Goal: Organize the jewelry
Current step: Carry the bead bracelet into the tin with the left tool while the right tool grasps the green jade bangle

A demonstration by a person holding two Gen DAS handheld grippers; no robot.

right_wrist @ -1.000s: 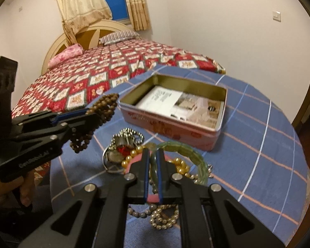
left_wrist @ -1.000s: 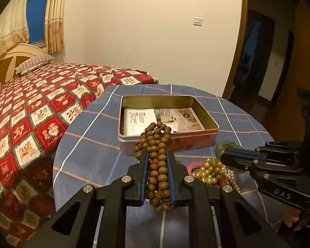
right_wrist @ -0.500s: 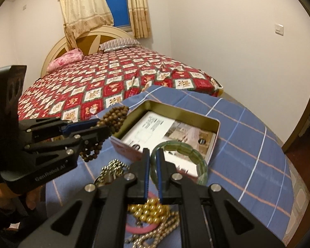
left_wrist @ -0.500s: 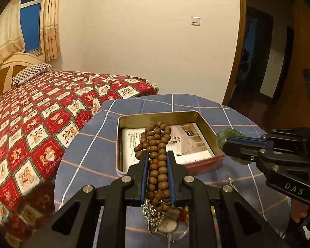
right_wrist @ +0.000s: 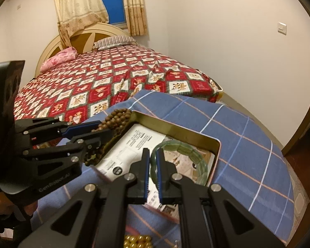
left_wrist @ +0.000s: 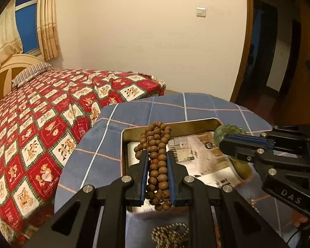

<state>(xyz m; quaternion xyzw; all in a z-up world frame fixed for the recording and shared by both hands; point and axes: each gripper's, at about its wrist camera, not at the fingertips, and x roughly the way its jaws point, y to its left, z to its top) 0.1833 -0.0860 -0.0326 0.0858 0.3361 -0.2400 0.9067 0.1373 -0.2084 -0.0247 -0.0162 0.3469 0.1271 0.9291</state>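
1. Left gripper (left_wrist: 156,155): clenched on a bundled strand of brown wooden beads (left_wrist: 157,161), which is pressed between its blue-lined fingers (left_wrist: 143,175); the strand's far loops hang over the near-left part of the tin.
2. Right gripper (right_wrist: 152,155): clamped on a translucent green bangle (right_wrist: 188,155), its jaws nearly together on the ring's near-left edge; the bangle hangs over the right half of the tin.
3. Open rectangular gold-lined metal tin (right_wrist: 196,135): sits on the bench, with printed paper sheets (right_wrist: 134,144) lying flat inside it.
4. Round bench (right_wrist: 248,144): covered by a blue cloth with white and orange check lines.
5. Gold pearl beads (right_wrist: 137,241) and a small metal chain (left_wrist: 169,235): lie on the bench near the cameras, outside the tin and partly hidden by the gripper bodies.
6. Bed with red-and-white patterned quilt (left_wrist: 41,124): stands beyond the bench, to the left, under a curtained window (right_wrist: 111,0).
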